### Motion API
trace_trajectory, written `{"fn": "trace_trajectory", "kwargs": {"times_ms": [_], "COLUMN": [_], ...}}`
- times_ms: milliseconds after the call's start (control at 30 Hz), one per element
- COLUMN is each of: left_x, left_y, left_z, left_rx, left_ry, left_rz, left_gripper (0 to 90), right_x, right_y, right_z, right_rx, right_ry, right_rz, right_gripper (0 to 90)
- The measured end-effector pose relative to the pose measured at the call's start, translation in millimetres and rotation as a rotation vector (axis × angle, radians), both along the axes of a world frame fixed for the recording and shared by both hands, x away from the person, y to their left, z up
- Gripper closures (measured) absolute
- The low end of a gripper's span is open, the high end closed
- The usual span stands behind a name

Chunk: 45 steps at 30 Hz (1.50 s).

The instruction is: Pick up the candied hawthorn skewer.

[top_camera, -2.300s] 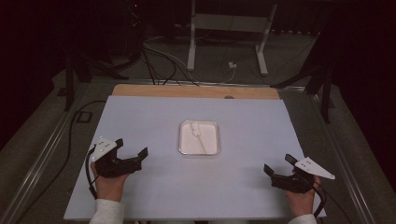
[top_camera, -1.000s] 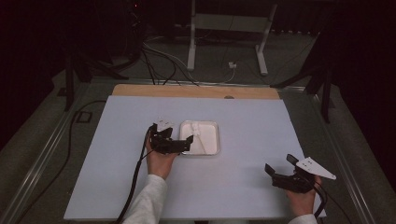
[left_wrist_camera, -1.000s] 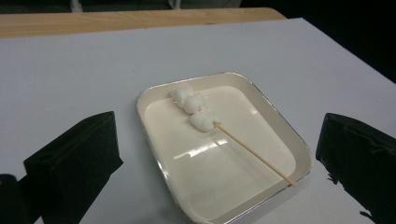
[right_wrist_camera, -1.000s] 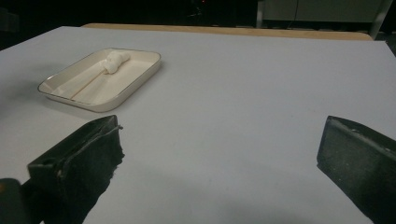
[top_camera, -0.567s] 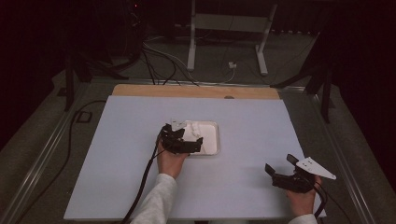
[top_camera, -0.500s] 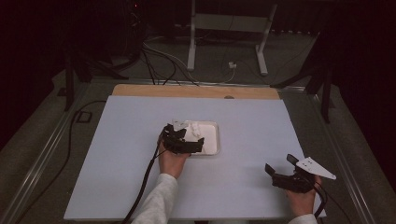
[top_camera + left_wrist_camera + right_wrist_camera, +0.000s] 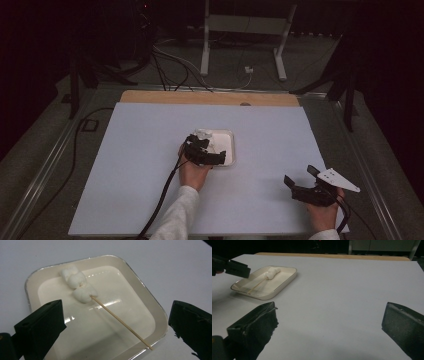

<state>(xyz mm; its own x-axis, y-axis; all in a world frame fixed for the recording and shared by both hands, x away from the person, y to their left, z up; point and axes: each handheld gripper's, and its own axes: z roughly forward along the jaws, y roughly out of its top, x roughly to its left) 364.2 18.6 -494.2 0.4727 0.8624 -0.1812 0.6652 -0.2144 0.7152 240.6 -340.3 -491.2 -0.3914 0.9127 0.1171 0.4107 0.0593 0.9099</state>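
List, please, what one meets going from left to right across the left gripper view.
Left black jaw of the left gripper → three marshmallows → wooden skewer → right rim of the white tray → right black jaw.

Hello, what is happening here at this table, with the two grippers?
A person holds the left gripper, jaws open, over a white tray where a wooden skewer with three marshmallows lies. Nothing is gripped yet. The right gripper waits open near the table's right front corner, apart from the tray.
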Motion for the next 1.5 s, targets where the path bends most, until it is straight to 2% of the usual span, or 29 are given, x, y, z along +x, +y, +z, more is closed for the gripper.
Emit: {"fn": "trace_trajectory", "kwargs": {"times_ms": [200, 333, 367, 400, 467, 500, 567, 633, 833, 1100, 1133, 1300, 1500], "left_x": [3.4, 3.9, 3.5, 2.9, 2.8, 2.4, 1.2, -0.2, -2.0, -0.4, -0.4, -1.6, -4.3], "left_y": [-10.5, -16.3, -16.8, -16.9, -15.4, -14.2, -11.3, -8.1, 0.3, 8.8, 10.2, 15.3, 24.2], "left_z": [-9.9, -17.3, -18.2, -17.7, -14.9, -13.8, -11.6, -10.1, -6.6, -5.7, -6.1, -6.4, -2.4], "left_rx": [0.047, 0.105, 0.122, 0.136, 0.142, 0.144, 0.170, 0.178, 0.205, 0.207, 0.192, 0.181, 0.113], "left_ry": [0.065, 0.105, 0.105, 0.100, 0.112, 0.116, 0.125, 0.135, 0.168, 0.196, 0.198, 0.188, 0.165], "left_rz": [0.005, 0.009, 0.013, 0.020, 0.018, 0.015, 0.008, -0.002, -0.023, -0.025, -0.030, -0.046, -0.063], "left_gripper": [2.0, 9.6, 17.6, 17.6, 31.7, 31.7, 46.1, 49.4, 67.9, 86.7, 89.1, 90.0, 90.0], "right_x": [0.2, 0.2, 0.3, 0.3, 0.3, 0.3, 0.6, 0.4, 0.5, 0.7, 0.7, 0.8, 1.1], "right_y": [-0.4, -0.9, -1.3, -1.3, -2.0, -2.0, -2.0, -1.8, -1.1, -1.2, -1.2, -0.7, -0.2], "right_z": [-0.3, -0.3, -0.4, -0.4, -0.5, -0.5, -0.8, -0.7, -1.0, -1.2, -1.2, -1.4, -1.6], "right_rx": [0.000, 0.002, 0.002, 0.002, 0.005, 0.005, 0.006, 0.007, 0.004, 0.005, 0.005, 0.005, 0.004], "right_ry": [0.004, 0.003, 0.003, 0.003, 0.005, 0.005, 0.006, 0.006, 0.007, 0.010, 0.010, 0.012, 0.012], "right_rz": [-0.002, -0.003, -0.004, -0.004, -0.006, -0.006, -0.006, -0.006, -0.004, -0.003, -0.002, 0.001, 0.004], "right_gripper": [0.0, 0.0, 0.0, 0.0, 0.0, 0.0, 0.0, 0.0, 0.0, 0.0, 0.0, 0.0, 0.0]}}
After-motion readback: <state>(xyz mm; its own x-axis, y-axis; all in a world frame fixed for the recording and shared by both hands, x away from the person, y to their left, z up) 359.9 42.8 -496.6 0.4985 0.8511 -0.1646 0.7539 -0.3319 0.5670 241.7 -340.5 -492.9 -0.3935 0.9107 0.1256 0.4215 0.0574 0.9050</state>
